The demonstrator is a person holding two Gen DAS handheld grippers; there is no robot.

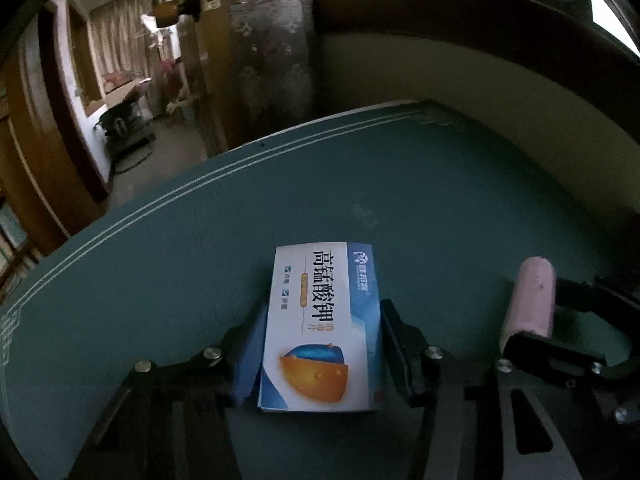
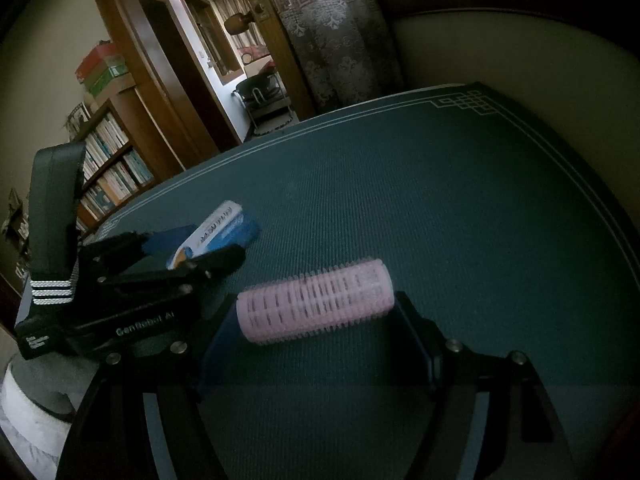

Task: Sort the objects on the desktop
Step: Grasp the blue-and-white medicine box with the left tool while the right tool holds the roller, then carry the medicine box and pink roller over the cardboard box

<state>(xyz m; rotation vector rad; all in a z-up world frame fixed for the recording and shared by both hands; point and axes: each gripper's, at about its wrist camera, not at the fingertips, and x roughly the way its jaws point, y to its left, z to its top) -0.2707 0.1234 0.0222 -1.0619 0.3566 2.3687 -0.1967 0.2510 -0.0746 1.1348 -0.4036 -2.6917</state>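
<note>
My left gripper [image 1: 322,316] is shut on a white and blue medicine box [image 1: 320,328] with Chinese print, held flat between its pads over the green table mat [image 1: 200,240]. My right gripper [image 2: 316,312] is shut on a pink hair roller [image 2: 316,306], gripped by its two ends and held crosswise above the mat [image 2: 440,200]. The roller [image 1: 530,298] and the right gripper also show at the right of the left wrist view. The left gripper with the box [image 2: 212,236] shows at the left of the right wrist view, close beside the right one.
The green mat with a white line border covers the table; its far edge curves across both views. Beyond it stand a patterned curtain [image 2: 320,40], an open doorway [image 2: 240,60] and a bookshelf [image 2: 112,160]. A cream wall [image 1: 480,92] lies behind the table on the right.
</note>
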